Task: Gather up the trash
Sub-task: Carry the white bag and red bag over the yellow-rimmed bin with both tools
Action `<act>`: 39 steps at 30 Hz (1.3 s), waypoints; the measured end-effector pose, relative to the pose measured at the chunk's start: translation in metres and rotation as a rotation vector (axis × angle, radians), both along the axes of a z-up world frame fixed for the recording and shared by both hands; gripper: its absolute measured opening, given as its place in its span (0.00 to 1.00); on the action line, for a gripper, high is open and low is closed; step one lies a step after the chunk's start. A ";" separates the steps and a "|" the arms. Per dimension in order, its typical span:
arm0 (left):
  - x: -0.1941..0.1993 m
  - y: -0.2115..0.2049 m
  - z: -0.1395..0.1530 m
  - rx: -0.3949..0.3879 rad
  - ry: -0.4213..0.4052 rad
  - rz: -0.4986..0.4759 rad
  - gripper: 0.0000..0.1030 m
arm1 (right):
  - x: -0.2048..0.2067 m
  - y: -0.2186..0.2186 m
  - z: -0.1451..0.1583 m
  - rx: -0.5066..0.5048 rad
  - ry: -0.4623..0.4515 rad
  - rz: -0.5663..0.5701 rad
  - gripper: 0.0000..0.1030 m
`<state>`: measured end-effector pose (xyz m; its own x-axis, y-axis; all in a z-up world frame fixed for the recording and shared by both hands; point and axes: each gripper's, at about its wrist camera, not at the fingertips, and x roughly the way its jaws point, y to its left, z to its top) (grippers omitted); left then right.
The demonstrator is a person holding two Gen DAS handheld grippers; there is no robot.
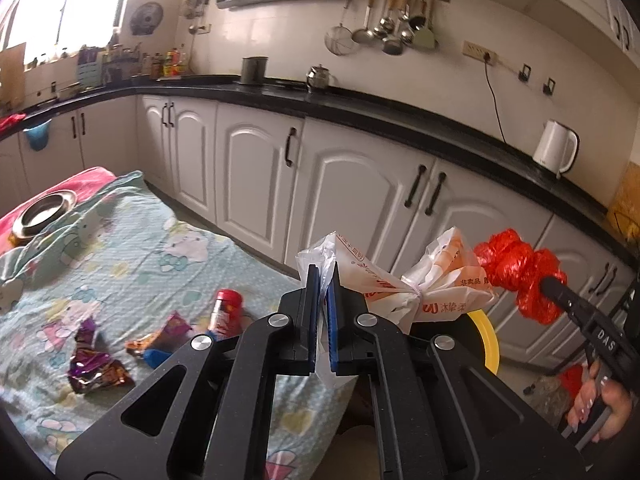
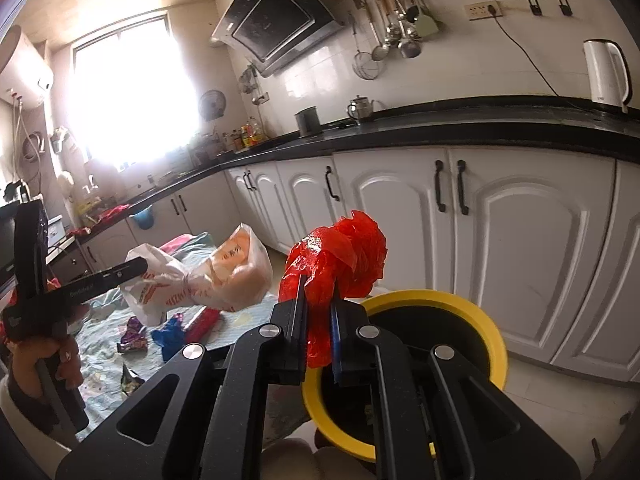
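My left gripper (image 1: 323, 280) is closed on a crumpled white plastic bag with orange print (image 1: 420, 280), which is tied in the middle and hangs in the air to the right of the gripper. My right gripper (image 2: 319, 300) is clamped on a crinkled red plastic bag (image 2: 340, 256), and this bag stands up above the fingers. Below the red bag, just beside the near edge of the table, I see a round black bin with a yellow rim (image 2: 452, 300); its mouth is open. Both bags are close to each other, over or near the bin. On the left, the table is covered with a pale blue cartoon cloth (image 1: 132, 248). On this cloth lie a shiny purple snack wrapper (image 1: 94, 364), an orange and blue wrapper (image 1: 160, 340) and a small red bottle on its side (image 1: 226, 312). At the far left end of the table sits a round metal bowl (image 1: 42, 212). Behind, white cabinets (image 1: 256, 176) run under a black counter with a white kettle (image 1: 556, 152).
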<state>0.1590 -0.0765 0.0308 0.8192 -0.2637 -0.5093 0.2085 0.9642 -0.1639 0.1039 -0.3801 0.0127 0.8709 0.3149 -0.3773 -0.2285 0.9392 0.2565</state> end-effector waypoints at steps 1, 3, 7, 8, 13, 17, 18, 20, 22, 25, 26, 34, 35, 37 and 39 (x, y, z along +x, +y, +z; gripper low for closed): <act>0.000 -0.004 -0.001 0.004 0.002 -0.006 0.01 | 0.000 -0.002 -0.001 0.001 0.004 -0.004 0.08; 0.002 -0.014 -0.005 0.023 0.008 -0.021 0.01 | 0.001 -0.010 -0.005 0.005 0.010 -0.019 0.08; 0.005 -0.035 -0.012 0.065 0.018 -0.050 0.01 | 0.003 -0.020 -0.011 0.006 0.029 -0.044 0.08; 0.007 -0.040 -0.015 0.075 0.021 -0.058 0.01 | 0.003 -0.022 -0.013 0.006 0.033 -0.049 0.08; 0.012 -0.062 -0.030 0.121 0.044 -0.087 0.01 | 0.006 -0.032 -0.022 -0.003 0.050 -0.071 0.08; 0.016 -0.077 -0.042 0.153 0.065 -0.107 0.01 | 0.011 -0.041 -0.031 -0.001 0.075 -0.085 0.08; 0.017 -0.082 -0.045 0.163 0.069 -0.113 0.01 | 0.013 -0.042 -0.033 -0.003 0.081 -0.087 0.08; 0.019 -0.090 -0.053 0.186 0.078 -0.127 0.01 | 0.015 -0.045 -0.039 -0.004 0.094 -0.096 0.08; 0.021 -0.096 -0.058 0.202 0.086 -0.137 0.01 | 0.018 -0.048 -0.045 -0.004 0.109 -0.101 0.08; 0.023 -0.107 -0.068 0.223 0.101 -0.157 0.01 | 0.020 -0.050 -0.051 -0.009 0.126 -0.109 0.08; 0.023 -0.110 -0.071 0.227 0.105 -0.161 0.01 | 0.022 -0.052 -0.054 -0.006 0.134 -0.109 0.08; 0.026 -0.130 -0.091 0.259 0.144 -0.202 0.01 | 0.026 -0.057 -0.073 -0.015 0.183 -0.115 0.09; 0.027 -0.132 -0.093 0.263 0.149 -0.206 0.01 | 0.027 -0.057 -0.076 -0.015 0.191 -0.114 0.09; 0.028 -0.134 -0.096 0.268 0.159 -0.213 0.01 | 0.028 -0.058 -0.080 -0.016 0.205 -0.114 0.09; 0.030 -0.137 -0.100 0.276 0.172 -0.221 0.01 | 0.030 -0.060 -0.085 -0.017 0.222 -0.111 0.09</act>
